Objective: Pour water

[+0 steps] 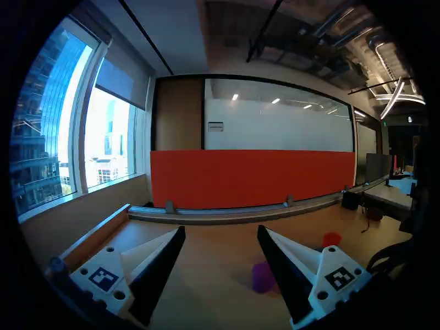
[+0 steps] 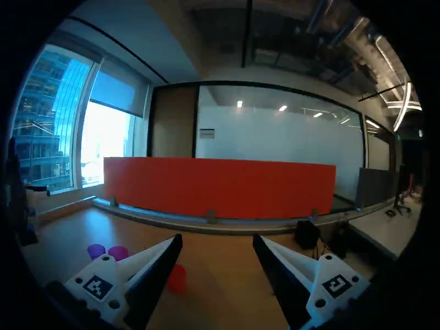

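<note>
Left hand-held gripper (image 1: 220, 227), right hand-held gripper (image 2: 217, 236): white fingers (image 1: 140, 252), black pads (image 1: 160, 268), square tags (image 1: 103, 278).

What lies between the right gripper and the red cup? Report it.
Nothing but bare wooden table, seen in the right gripper view; the red cup stands beside one finger of the open right gripper.

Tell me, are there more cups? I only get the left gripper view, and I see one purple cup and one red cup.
Observer: Yes. The right gripper view shows two purple ones: a purple cup with another purple cup close beside it.
Operator: Where is the red one there?
Observer: The red cup shows beside one jaw of the right gripper, partly hidden behind it.
Operator: Is that gripper holding something?
Observer: No. Its jaws stand apart, with only bare table between them.
</note>
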Tool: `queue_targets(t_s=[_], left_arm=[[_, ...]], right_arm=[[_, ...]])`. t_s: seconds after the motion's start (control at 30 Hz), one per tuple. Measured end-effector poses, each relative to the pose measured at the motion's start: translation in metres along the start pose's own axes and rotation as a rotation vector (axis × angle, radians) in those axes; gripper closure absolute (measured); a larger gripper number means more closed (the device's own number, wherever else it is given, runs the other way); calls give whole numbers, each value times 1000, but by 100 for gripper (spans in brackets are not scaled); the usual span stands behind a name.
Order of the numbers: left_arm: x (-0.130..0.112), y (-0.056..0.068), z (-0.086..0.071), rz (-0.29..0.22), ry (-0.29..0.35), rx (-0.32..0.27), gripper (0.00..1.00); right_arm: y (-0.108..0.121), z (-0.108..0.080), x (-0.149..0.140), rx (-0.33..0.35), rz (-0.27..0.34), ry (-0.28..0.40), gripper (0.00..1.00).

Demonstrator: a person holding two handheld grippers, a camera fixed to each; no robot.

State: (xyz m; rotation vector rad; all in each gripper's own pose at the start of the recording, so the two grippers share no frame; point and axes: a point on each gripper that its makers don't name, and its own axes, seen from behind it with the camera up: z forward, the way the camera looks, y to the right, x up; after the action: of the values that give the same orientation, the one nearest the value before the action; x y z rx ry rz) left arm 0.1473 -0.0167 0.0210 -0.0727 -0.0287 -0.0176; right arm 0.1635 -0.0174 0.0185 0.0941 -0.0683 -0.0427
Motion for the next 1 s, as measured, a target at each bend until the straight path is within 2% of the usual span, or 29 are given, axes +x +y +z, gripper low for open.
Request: queue_targets(t_s=[0.2, 0.47, 0.6, 0.77, 1.0], left_arm=[[24, 2, 4, 1, 3, -24, 3], [59, 18, 9, -11, 19, -96, 3], [74, 22, 11, -13, 36, -124, 2], [76, 29, 13, 11, 32, -157, 3], [72, 54, 12, 16, 17, -262, 3]], right_arm=[[-5, 3, 22, 10, -8, 3, 1], [-13, 3, 48, 34, 5, 32, 1], [-15, 3, 53, 42, 0, 44, 1], [-17, 5, 50, 69, 3, 38, 1], [-29, 3, 56, 163, 14, 54, 1]])
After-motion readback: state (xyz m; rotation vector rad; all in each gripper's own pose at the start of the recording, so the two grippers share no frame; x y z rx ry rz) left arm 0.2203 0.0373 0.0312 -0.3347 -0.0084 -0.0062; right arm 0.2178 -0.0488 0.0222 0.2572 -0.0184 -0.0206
